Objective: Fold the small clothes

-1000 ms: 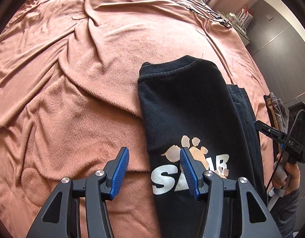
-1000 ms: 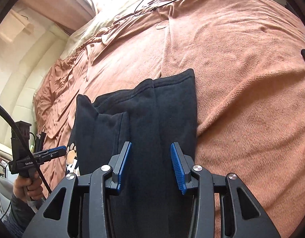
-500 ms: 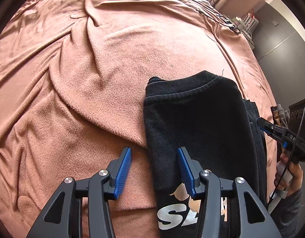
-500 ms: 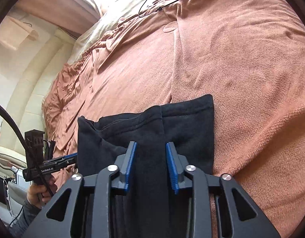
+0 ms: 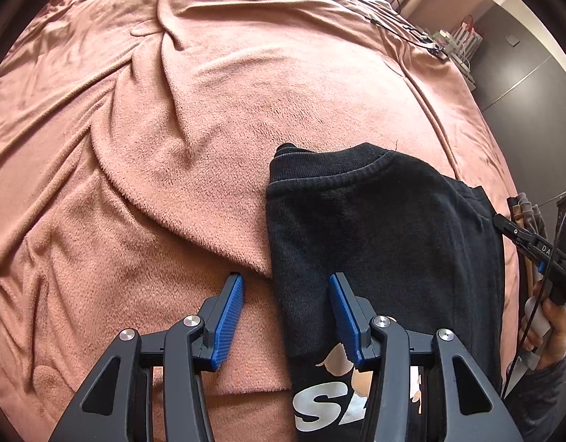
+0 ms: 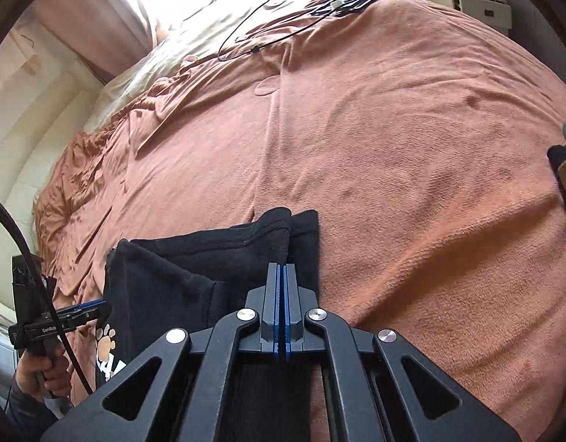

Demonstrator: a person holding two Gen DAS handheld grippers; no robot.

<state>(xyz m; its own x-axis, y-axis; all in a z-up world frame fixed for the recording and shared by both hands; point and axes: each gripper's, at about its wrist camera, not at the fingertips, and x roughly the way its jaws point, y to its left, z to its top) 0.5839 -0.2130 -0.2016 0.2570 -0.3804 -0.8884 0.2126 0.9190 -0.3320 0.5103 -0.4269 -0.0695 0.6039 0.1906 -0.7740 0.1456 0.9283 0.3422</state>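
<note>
Because the black sweatshirt (image 5: 375, 243) lies partly folded on the pink blanket (image 5: 172, 147), I read it through the left wrist view as soft, light knit that will sag from any single pinch. My left gripper (image 5: 286, 316) stands released, its pads astride the garment's left edge, not pressing. I'd grip there, near the ribbed hem.

In the right wrist view my right gripper (image 6: 282, 305) has just been closing and is now clenched, pads meeting over the dark fabric's right side; whether cloth is caught between them I cannot tell. Thick layers should resist slipping.
</note>
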